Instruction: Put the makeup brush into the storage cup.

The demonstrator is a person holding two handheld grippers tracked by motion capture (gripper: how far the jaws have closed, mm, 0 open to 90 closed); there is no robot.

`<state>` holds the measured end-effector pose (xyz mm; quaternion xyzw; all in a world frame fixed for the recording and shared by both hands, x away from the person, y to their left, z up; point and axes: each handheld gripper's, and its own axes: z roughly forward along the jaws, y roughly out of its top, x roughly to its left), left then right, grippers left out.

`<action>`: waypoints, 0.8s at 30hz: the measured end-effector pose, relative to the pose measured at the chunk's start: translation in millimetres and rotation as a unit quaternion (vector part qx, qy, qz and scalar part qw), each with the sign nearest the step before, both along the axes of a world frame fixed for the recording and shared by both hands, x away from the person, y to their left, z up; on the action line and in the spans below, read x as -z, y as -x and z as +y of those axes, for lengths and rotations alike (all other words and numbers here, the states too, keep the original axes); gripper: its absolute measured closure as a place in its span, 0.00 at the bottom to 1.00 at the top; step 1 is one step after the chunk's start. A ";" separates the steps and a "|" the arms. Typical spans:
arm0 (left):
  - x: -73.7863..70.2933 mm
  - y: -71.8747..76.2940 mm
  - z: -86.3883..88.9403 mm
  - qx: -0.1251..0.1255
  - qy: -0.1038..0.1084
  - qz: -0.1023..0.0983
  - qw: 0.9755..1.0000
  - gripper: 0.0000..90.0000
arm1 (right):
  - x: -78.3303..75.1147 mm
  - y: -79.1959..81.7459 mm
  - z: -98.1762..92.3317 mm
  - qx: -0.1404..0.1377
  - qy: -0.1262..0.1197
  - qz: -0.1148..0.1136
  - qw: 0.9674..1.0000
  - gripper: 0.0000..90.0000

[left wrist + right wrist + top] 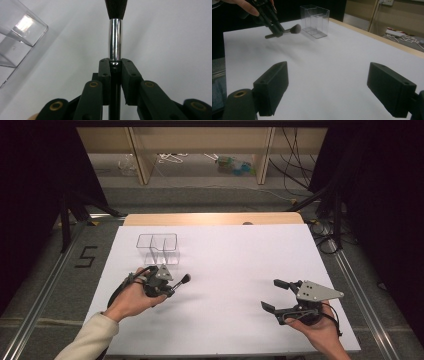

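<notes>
Left gripper (172, 287) clamped on the makeup brush (115, 37) at its slick metal ferrule: light, stiff, soft-bristled. Right gripper (272, 295) open, near worktop's right edge.

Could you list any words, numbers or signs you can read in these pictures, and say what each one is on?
"5": a dark numeral on the grey floor left of the table.
No readable text on the brush, the clear box or the grippers.

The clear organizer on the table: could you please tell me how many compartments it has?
3, as far as shows: the clear organizer has one long compartment along its far side and two side by side along its near side, toward the left gripper.
</notes>
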<state>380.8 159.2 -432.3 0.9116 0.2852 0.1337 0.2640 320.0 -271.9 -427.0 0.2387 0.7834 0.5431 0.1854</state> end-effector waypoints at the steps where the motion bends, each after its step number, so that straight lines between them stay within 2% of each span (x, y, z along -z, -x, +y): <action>1: -0.2 -0.2 0.6 -0.001 -0.002 -0.001 1.000 0.87 | 0.0 -0.1 0.0 0.000 0.000 0.000 1.000 0.20; 3: -0.1 0.1 2.0 -0.010 0.008 -0.020 1.000 0.87 | 0.0 0.0 0.1 0.000 0.000 0.000 1.000 0.20; 5: -2.2 0.5 3.7 -0.010 0.002 -0.019 1.000 0.87 | 0.1 0.0 0.3 0.000 -0.001 -0.001 1.000 0.20; 8: -0.9 3.2 4.7 -0.025 0.035 -0.031 0.999 0.87 | 0.1 0.0 0.2 0.000 -0.001 0.000 1.000 0.20; 9: -1.6 3.1 5.8 -0.021 0.036 -0.031 0.999 0.87 | 0.0 0.1 0.0 0.000 0.000 0.000 1.000 0.20; 11: -2.4 3.5 6.8 -0.023 0.043 -0.049 0.998 0.87 | 0.2 -0.1 0.2 0.000 -0.001 -0.001 1.000 0.20; 19: -2.8 5.9 11.6 -0.038 0.064 -0.066 0.995 0.87 | 0.1 0.0 0.2 0.000 -0.002 0.000 1.000 0.20; 20: -4.0 5.2 13.2 -0.034 0.058 -0.067 0.995 0.87 | 0.2 0.0 0.1 0.001 -0.001 -0.001 1.000 0.20; 24: -4.5 4.4 17.0 -0.036 0.072 -0.073 0.994 0.87 | 0.2 -0.1 0.3 0.000 -0.001 -0.001 1.000 0.20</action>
